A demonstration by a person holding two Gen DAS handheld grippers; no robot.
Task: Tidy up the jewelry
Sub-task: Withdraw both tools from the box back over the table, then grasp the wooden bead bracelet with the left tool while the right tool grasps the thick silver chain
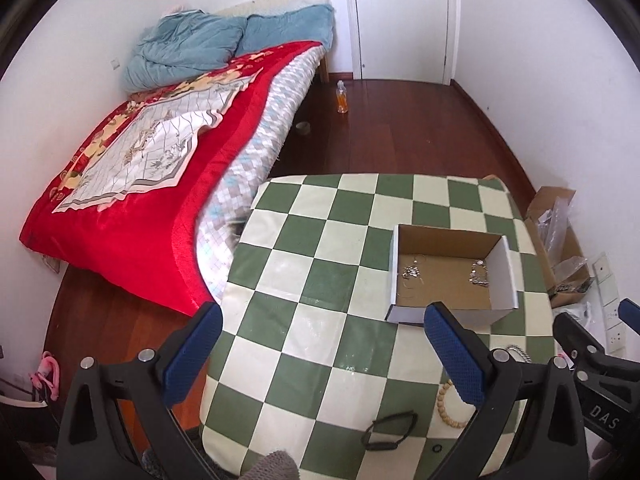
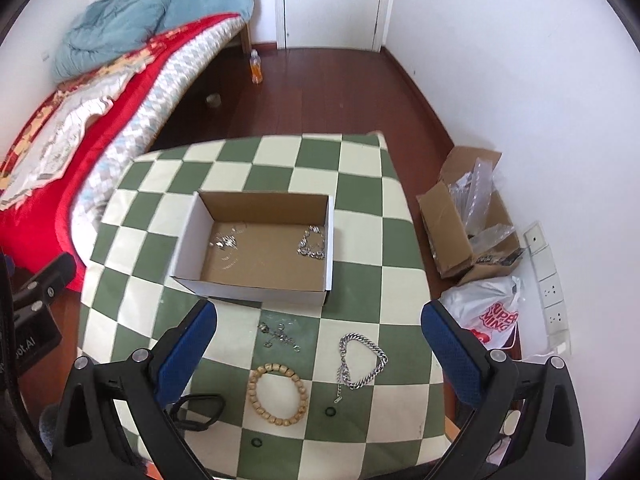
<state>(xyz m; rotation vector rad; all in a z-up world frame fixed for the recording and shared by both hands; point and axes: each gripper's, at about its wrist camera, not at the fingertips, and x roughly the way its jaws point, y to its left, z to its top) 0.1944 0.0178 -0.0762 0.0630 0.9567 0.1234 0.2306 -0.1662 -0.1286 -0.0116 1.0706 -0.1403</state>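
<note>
An open cardboard box (image 2: 256, 288) (image 1: 508, 280) stands on the green-and-cream checkered table (image 2: 360, 208) (image 1: 304, 272). Inside lie a silver chain (image 2: 311, 245) (image 1: 478, 274) and small silver pieces (image 2: 226, 242) (image 1: 411, 271). In front of the box lie a silver chain bracelet (image 2: 362, 360), a wooden bead bracelet (image 2: 278, 394) (image 1: 448, 404), a small cluster of silver pieces (image 2: 280, 336), a black band (image 2: 198, 412) (image 1: 388, 430) and two small black rings (image 2: 330, 412). My right gripper (image 2: 320, 356) is open above these pieces. My left gripper (image 1: 322, 354) is open and empty over the table's left part.
A bed with a red blanket (image 1: 132, 200) stands left of the table. An open carton with plastic wrapping (image 2: 468, 220) and a white plastic bag (image 2: 486, 312) sit on the wooden floor to the right, by the wall. A bottle (image 1: 342, 98) stands near the door.
</note>
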